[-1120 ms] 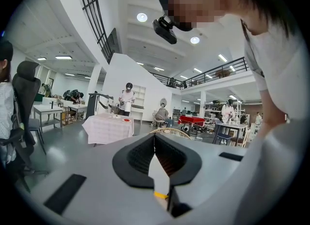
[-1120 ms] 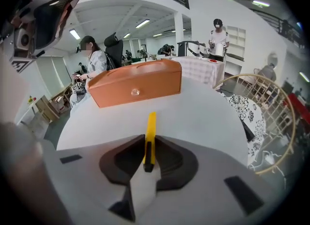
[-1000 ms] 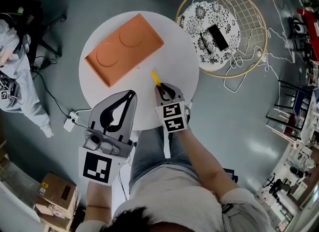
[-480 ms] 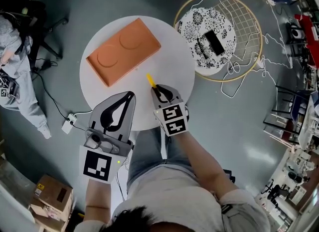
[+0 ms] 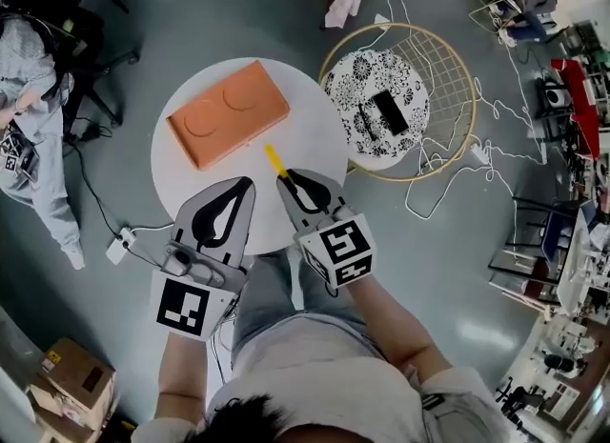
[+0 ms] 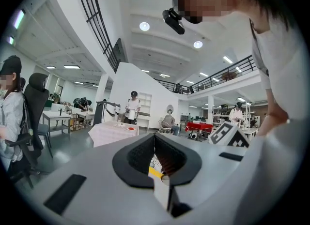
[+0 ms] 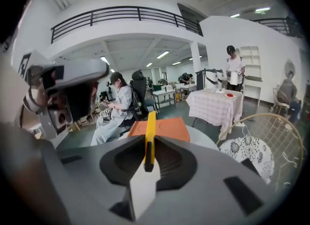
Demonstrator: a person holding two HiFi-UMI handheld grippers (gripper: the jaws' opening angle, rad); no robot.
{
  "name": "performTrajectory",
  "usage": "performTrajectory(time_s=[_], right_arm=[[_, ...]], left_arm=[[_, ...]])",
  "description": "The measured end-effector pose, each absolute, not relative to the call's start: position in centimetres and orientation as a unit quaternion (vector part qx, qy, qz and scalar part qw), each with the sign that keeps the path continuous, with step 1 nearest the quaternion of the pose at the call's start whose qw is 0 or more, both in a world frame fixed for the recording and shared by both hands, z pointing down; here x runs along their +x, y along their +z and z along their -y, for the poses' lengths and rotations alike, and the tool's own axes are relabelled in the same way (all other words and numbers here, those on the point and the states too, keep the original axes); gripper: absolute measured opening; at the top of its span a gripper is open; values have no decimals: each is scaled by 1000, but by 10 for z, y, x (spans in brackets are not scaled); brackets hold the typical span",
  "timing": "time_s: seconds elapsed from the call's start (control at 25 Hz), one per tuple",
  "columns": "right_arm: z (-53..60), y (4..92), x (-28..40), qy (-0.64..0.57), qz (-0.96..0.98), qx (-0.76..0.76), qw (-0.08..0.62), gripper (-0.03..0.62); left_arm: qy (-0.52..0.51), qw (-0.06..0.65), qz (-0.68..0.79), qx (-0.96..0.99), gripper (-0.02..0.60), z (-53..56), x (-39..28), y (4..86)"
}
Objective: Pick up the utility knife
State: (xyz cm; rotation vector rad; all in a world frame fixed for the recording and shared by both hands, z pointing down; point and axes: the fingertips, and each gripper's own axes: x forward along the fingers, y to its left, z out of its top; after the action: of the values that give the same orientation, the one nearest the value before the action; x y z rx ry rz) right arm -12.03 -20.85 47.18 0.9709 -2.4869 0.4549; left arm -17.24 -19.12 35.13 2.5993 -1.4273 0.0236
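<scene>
The yellow utility knife (image 5: 274,159) sticks out forward from my right gripper (image 5: 284,177), which is shut on its rear end above the white round table (image 5: 315,146). In the right gripper view the knife (image 7: 150,137) stands clamped between the closed jaws of the right gripper (image 7: 149,147), pointing toward the orange tray (image 7: 167,128). My left gripper (image 5: 247,184) hovers over the table's near edge, just left of the right one, jaws shut with nothing in them. In the left gripper view, the left gripper (image 6: 154,139) shows its jaws closed.
An orange tray (image 5: 227,112) lies on the far left of the table. To the right stands a round wire frame (image 5: 457,79) with a patterned cushion (image 5: 362,98) and a black device (image 5: 387,112). Cables trail on the floor. A seated person (image 5: 33,108) is at the left.
My right gripper has risen toward the camera with the knife in it, lifting it off the tabletop. The left gripper has hardly moved.
</scene>
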Motion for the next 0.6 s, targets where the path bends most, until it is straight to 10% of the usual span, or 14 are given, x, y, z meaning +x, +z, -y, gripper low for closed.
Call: performTrajectory(time_s=[0.6], right_arm=[[160,324,-93,63,967,233,86,65]], left_arm=[[-16,30,567,823,11,152,-134,301]])
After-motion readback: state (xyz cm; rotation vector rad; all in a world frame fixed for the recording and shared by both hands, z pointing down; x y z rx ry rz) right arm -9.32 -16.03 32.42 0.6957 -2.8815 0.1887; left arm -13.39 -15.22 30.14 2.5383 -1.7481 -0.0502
